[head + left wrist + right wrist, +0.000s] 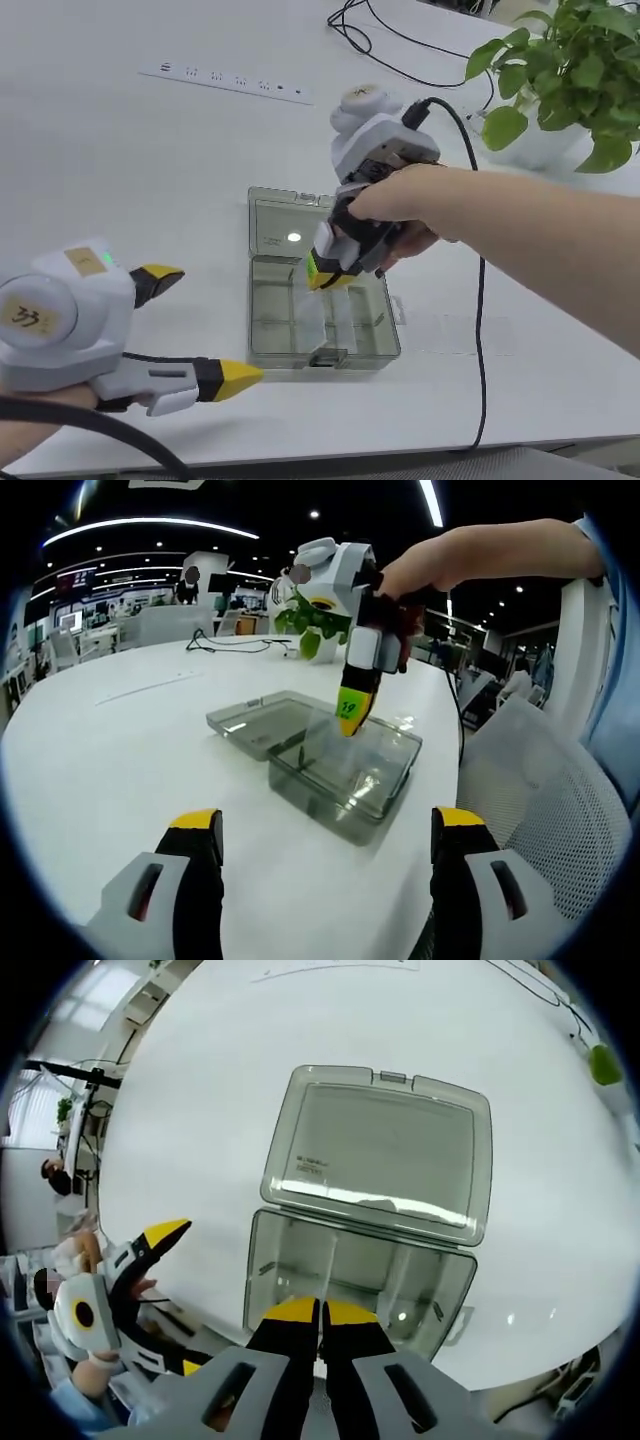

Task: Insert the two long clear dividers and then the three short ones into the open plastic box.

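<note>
Centre frame, the right gripper, yellow tip numbered 19, jaws pressed together, dips into the open plastic box. Lower left, the left gripper, its sticker reading 33, hovers with jaws wide apart.

A white table carries an open smoky plastic box near its front edge, with the lid flat behind it. A power strip lies far back, black cables loop near a potted plant (white pot), and clear dividers lie just right of the box.
</note>
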Demonstrator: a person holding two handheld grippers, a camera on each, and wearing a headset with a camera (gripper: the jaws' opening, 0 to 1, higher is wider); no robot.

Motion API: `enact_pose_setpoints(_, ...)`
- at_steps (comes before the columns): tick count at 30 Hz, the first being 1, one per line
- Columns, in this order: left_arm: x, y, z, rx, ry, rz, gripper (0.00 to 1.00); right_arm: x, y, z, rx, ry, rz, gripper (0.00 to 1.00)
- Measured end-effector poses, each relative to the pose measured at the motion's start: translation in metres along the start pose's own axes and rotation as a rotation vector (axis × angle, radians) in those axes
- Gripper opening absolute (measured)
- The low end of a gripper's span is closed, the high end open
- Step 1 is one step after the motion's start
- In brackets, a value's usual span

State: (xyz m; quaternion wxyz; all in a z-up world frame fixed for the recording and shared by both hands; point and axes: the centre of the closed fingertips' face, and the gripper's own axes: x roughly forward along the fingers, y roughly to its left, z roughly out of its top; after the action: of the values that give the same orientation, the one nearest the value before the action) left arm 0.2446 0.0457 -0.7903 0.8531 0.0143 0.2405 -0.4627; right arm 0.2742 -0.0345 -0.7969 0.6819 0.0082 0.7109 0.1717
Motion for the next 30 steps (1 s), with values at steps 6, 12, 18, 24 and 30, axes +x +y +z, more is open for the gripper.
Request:
enact_pose_setpoints(6,-0.001,-0.001,-0.001,-0.002,0.001,0.000,0.87,0.006,0.003,0.003,-0.037,-0.004,-0.027,0.02)
enact_pose_setpoints(12,-0.003,-0.001,-0.001,-0.003,0.003,0.002,0.86,0.010,0.003,0.003,-0.070,-0.001,-0.047,0.03)
enact_pose_setpoints(18,-0.004,-0.001,-0.003,-0.006,0.008,0.005,0.86,0.014,0.004,-0.001,-0.110,-0.009,-0.068,0.03)
enact_pose_setpoints(24,-0.004,-0.002,-0.002,-0.009,0.005,0.007,0.86,0.019,0.003,-0.004,-0.152,-0.021,-0.096,0.03)
enact_pose_setpoints(30,-0.004,-0.002,-0.002,-0.006,0.011,0.008,0.85,0.017,0.001,-0.003,-0.143,-0.034,-0.078,0.03)
